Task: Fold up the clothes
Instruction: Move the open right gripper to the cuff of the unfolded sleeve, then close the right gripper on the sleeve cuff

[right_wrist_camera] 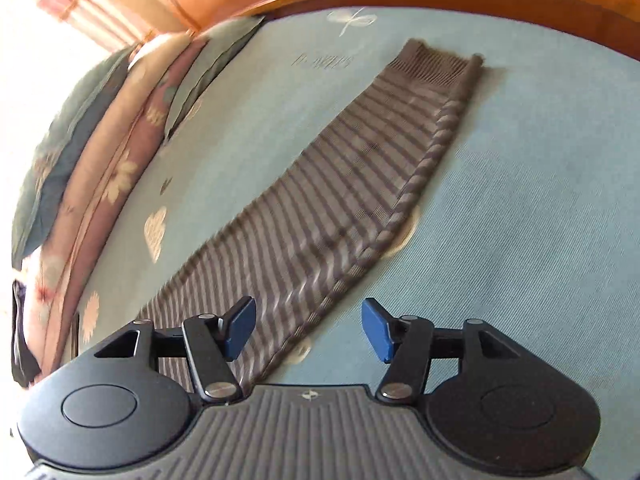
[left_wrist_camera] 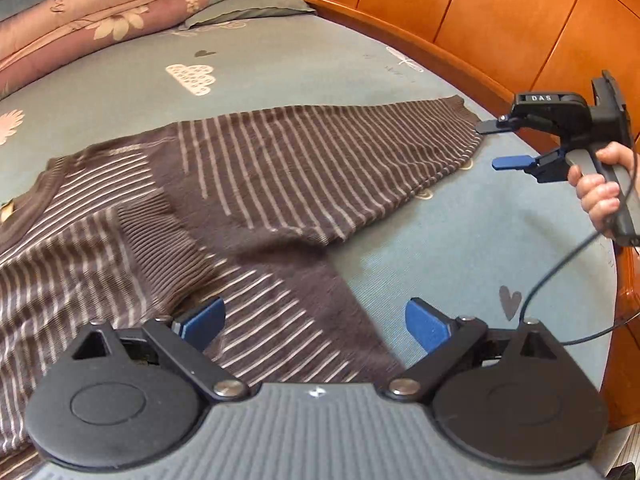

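Note:
A brown sweater with pale stripes [left_wrist_camera: 248, 184] lies spread on the grey-blue bedsheet [left_wrist_camera: 460, 240]. One sleeve [right_wrist_camera: 360, 184] stretches out flat toward the headboard, its ribbed cuff [right_wrist_camera: 436, 66] at the far end. My left gripper [left_wrist_camera: 316, 326] hovers open above the sweater's lower part, with nothing between its blue pads. My right gripper [right_wrist_camera: 308, 330] is open over the near part of the sleeve and holds nothing. In the left wrist view the right gripper [left_wrist_camera: 494, 146] shows at the right, in a person's hand [left_wrist_camera: 600, 196], just off the cuff end.
Folded quilts and pillows [left_wrist_camera: 120, 4] are stacked at the far left of the bed. An orange wooden headboard [left_wrist_camera: 480, 20] curves along the far and right edge. A black cable [left_wrist_camera: 560, 272] hangs from the right gripper.

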`<move>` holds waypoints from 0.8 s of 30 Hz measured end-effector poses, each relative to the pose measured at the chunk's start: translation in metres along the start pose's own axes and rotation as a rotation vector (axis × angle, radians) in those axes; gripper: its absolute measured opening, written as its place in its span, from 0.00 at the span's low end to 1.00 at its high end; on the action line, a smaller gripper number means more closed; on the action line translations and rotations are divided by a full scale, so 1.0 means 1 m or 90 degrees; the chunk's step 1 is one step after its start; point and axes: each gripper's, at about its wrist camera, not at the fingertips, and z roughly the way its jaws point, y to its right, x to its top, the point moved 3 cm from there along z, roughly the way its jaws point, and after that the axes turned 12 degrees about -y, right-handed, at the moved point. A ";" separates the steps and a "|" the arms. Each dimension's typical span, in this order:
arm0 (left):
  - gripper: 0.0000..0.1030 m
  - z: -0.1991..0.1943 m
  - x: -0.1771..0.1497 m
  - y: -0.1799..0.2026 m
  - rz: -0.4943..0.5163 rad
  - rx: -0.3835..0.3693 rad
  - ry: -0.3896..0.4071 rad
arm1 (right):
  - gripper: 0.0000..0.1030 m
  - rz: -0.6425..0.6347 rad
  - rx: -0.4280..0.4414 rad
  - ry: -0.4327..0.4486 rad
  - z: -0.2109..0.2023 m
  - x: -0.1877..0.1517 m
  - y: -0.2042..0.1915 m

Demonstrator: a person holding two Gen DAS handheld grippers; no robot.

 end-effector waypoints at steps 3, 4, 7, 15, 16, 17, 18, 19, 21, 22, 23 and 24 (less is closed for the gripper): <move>0.93 0.016 0.013 0.015 0.020 -0.009 -0.016 | 0.62 0.051 0.024 0.041 0.000 0.049 0.041; 0.93 0.023 0.017 0.019 0.026 -0.013 -0.026 | 0.62 0.064 0.038 0.046 0.002 0.063 0.053; 0.93 0.037 0.027 0.028 0.043 -0.018 -0.048 | 0.63 0.089 0.047 0.058 0.010 0.097 0.079; 0.93 0.056 0.049 0.033 0.058 -0.018 -0.067 | 0.65 0.094 0.071 0.055 0.030 0.127 0.117; 0.93 0.059 0.052 0.033 0.057 -0.018 -0.070 | 0.66 0.093 0.082 0.057 0.031 0.130 0.119; 0.93 0.061 0.054 0.034 0.058 -0.018 -0.071 | 0.68 0.094 0.093 0.058 0.032 0.132 0.120; 0.93 0.063 0.056 0.034 0.058 -0.017 -0.072 | 0.68 0.095 0.102 0.060 0.034 0.136 0.122; 0.93 0.065 0.057 0.035 0.059 -0.016 -0.072 | 0.68 0.098 0.111 0.065 0.035 0.140 0.124; 0.93 0.068 0.061 0.038 0.061 -0.015 -0.071 | 0.68 0.109 0.131 0.075 0.038 0.149 0.130; 0.93 0.068 0.062 0.039 0.064 -0.013 -0.069 | 0.68 0.116 0.142 0.081 0.040 0.152 0.133; 0.93 0.069 0.063 0.041 0.067 -0.011 -0.067 | 0.68 0.125 0.153 0.086 0.042 0.155 0.135; 0.93 0.069 0.064 0.042 0.070 -0.010 -0.066 | 0.68 0.133 0.161 0.088 0.043 0.157 0.136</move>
